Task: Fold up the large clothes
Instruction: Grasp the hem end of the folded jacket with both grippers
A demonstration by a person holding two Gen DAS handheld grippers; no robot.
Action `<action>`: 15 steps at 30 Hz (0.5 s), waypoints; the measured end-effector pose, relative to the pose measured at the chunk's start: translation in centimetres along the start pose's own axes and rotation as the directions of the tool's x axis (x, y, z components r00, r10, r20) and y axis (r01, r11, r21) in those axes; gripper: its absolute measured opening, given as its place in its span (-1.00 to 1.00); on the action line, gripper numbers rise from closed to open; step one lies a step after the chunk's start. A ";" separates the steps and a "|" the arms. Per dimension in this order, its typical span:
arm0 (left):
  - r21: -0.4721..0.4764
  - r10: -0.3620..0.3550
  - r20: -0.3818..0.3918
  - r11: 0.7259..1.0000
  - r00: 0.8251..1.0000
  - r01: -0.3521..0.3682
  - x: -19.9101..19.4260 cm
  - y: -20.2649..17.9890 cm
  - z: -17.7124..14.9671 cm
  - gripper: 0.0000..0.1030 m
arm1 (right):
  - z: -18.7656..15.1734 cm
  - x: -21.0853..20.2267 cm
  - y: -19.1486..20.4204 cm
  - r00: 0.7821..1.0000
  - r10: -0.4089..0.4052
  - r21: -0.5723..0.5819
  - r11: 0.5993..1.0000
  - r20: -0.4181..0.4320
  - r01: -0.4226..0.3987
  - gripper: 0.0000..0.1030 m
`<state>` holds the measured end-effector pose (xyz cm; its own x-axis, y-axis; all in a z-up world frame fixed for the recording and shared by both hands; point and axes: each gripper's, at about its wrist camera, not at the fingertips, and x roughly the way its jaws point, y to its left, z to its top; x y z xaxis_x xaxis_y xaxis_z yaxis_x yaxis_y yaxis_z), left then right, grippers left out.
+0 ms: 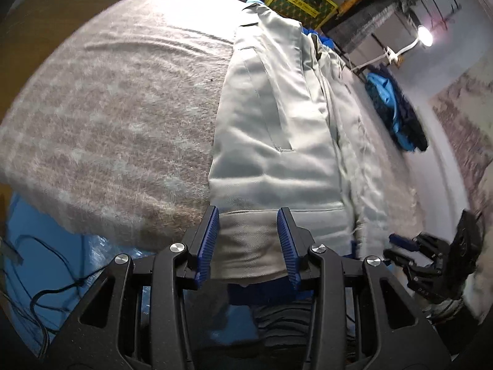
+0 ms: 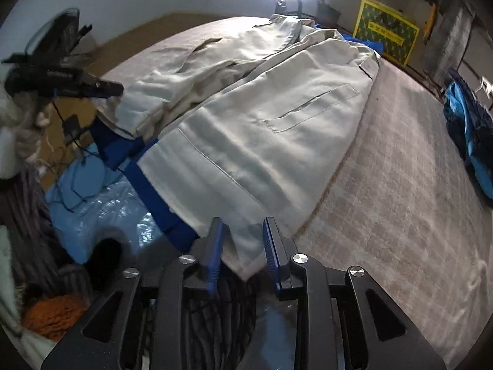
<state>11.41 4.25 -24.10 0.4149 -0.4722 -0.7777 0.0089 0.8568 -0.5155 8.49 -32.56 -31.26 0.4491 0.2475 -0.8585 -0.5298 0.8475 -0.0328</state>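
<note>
The pale grey coat [image 1: 277, 129] lies on the bed [image 1: 107, 108] — both hand-held grippers, left [image 1: 248, 243] and right [image 2: 243, 246], open astride its hem.

garment: pale grey-green jacket [image 2: 262, 129] with dark blue lining
state: spread flat, one side folded over the middle, a sleeve lying across it
details: slanted welt pocket facing up, ribbed hem
place: on a grey woven bed cover, hem at the near edge

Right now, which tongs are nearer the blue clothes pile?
Right. The right tongs are at the jacket hem on the side of the blue clothes pile; the left tongs are beyond the jacket.
</note>
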 end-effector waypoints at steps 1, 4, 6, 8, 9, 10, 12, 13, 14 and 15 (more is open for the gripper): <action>-0.029 -0.026 -0.001 0.999 1.000 0.026 -0.2 0.5 0.1 0.00 | -0.1 -0.5 -0.9 1.000 0.029 0.052 0.998 0.008 -0.029 -0.30; -0.088 -0.062 -0.007 0.994 0.998 0.061 -0.2 1.6 0.4 0.14 | -1.3 -1.6 -4.3 0.994 0.085 0.251 0.963 0.064 -0.098 0.12; -0.140 -0.106 -0.041 0.985 0.994 0.099 0.4 2.4 0.6 0.14 | -1.6 -1.2 -6.4 0.987 0.139 0.358 0.920 0.077 -0.157 0.12; -0.190 -0.148 -0.076 0.973 0.986 0.131 1.2 3.2 0.7 0.14 | -2.3 -0.5 -7.8 0.970 0.224 0.441 0.864 0.096 -0.243 0.12; -0.215 -0.169 -0.090 0.966 0.981 0.146 1.7 3.5 0.7 0.14 | -2.6 0.0 -8.2 0.961 0.256 0.464 0.842 0.108 -0.276 0.12; -0.229 -0.184 -0.100 0.961 0.978 0.157 2.0 3.6 0.6 0.14 | -2.8 0.4 -8.4 0.952 0.283 0.484 0.820 0.118 -0.304 0.12; -0.249 -0.210 -0.121 0.952 0.970 0.176 2.6 3.7 0.5 0.14 | -3.2 1.3 -8.8 0.931 0.337 0.525 0.773 0.138 -0.357 0.12; -0.251 -0.217 -0.123 0.951 0.968 0.181 2.8 3.6 0.5 0.14 | -3.5 1.8 -8.9 0.916 0.371 0.547 0.739 0.156 -0.393 0.12; -0.248 -0.218 -0.123 0.951 0.968 0.183 2.8 3.5 0.5 0.14 | -3.5 2.2 -9.0 0.904 0.394 0.559 0.717 0.168 -0.417 0.12; -0.239 -0.216 -0.123 0.954 0.969 0.183 2.9 3.3 0.4 0.14 | -3.6 2.5 -9.0 0.890 0.419 0.568 0.695 0.178 -0.441 0.12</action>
<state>13.03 5.82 -27.88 0.2883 -0.6680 -0.6861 -0.1328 0.6817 -0.7195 11.76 -41.26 -34.99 0.3064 0.6589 -0.6870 -0.1573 0.7469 0.6461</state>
